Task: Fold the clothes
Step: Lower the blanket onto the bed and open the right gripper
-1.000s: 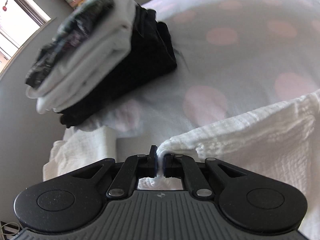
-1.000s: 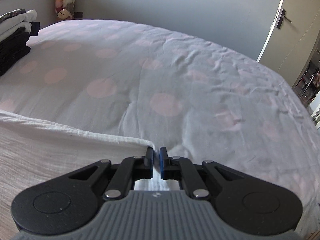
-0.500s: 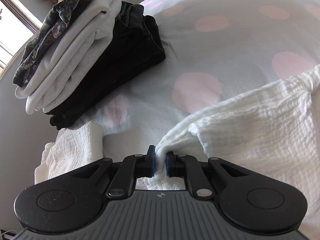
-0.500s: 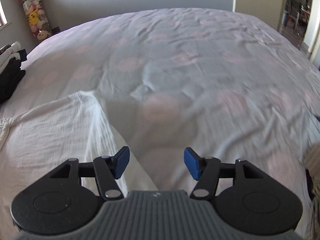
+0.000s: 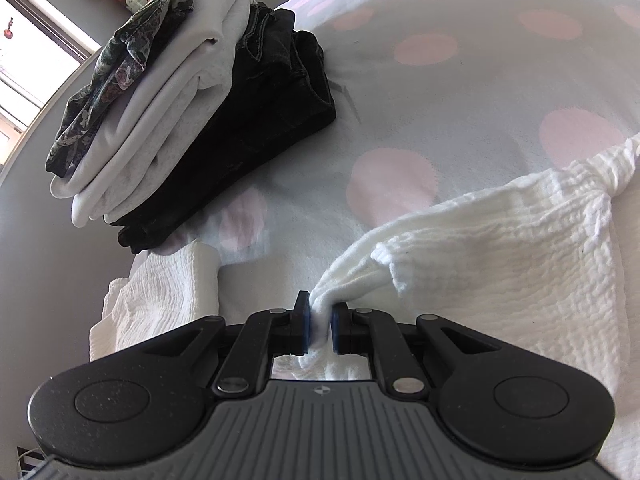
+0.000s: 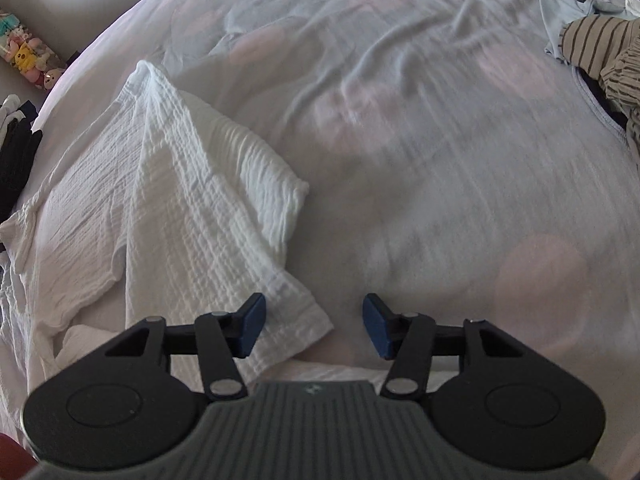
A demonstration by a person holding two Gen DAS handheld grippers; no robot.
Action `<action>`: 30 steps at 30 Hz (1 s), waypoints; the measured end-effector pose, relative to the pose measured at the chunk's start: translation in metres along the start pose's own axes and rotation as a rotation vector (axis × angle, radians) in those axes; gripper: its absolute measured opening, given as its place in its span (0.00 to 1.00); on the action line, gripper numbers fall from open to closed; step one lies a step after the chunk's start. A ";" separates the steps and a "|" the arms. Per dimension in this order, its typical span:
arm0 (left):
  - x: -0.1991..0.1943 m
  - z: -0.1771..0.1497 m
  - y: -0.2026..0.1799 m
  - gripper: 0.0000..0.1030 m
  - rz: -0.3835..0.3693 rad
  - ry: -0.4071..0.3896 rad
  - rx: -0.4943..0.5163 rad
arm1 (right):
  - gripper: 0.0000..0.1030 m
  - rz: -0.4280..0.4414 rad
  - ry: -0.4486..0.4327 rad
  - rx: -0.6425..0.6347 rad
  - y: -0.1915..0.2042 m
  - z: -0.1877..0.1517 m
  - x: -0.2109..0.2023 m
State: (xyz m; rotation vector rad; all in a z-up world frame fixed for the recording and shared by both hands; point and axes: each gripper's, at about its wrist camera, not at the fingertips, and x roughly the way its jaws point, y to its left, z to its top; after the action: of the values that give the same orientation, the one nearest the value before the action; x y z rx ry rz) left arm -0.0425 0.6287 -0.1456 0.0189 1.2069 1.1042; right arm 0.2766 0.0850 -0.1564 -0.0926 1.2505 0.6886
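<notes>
A white crinkled garment (image 5: 500, 240) lies spread on the bed. My left gripper (image 5: 319, 328) is shut on a bunched edge of it, low over the bedspread. In the right wrist view the same white garment (image 6: 180, 200) lies to the left, with a folded flap running towards me. My right gripper (image 6: 314, 328) is open and empty, just above the garment's near corner. Its left pad (image 6: 250, 328) is over the cloth.
A stack of folded clothes (image 5: 192, 120), dark jeans under white and patterned tops, sits at the bed's left edge. A pile of striped and pale unfolded clothes (image 6: 600, 48) lies at the far right. The bedspread (image 6: 440, 160) is grey with pink dots.
My right gripper has let go of the white garment, opened wide and drawn back. The garment's right side now lies on the bed. My left gripper still holds its edge.
</notes>
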 end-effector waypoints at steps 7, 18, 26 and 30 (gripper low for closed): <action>0.006 0.009 0.007 0.07 0.016 -0.022 -0.009 | 0.06 -0.042 -0.099 -0.035 0.002 0.016 -0.033; -0.001 0.034 0.020 0.05 0.033 -0.100 -0.025 | 0.05 -0.444 -0.367 -0.248 -0.014 0.178 -0.081; 0.022 0.059 0.013 0.05 0.083 -0.092 0.010 | 0.05 -0.653 -0.397 -0.328 -0.033 0.278 -0.011; 0.042 0.066 0.002 0.05 0.106 -0.068 0.032 | 0.05 -0.671 -0.401 -0.344 -0.032 0.301 0.029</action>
State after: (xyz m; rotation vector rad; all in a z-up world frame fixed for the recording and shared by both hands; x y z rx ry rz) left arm 0.0021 0.6929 -0.1476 0.1453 1.1736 1.1667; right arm 0.5498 0.2002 -0.0892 -0.6006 0.6402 0.3019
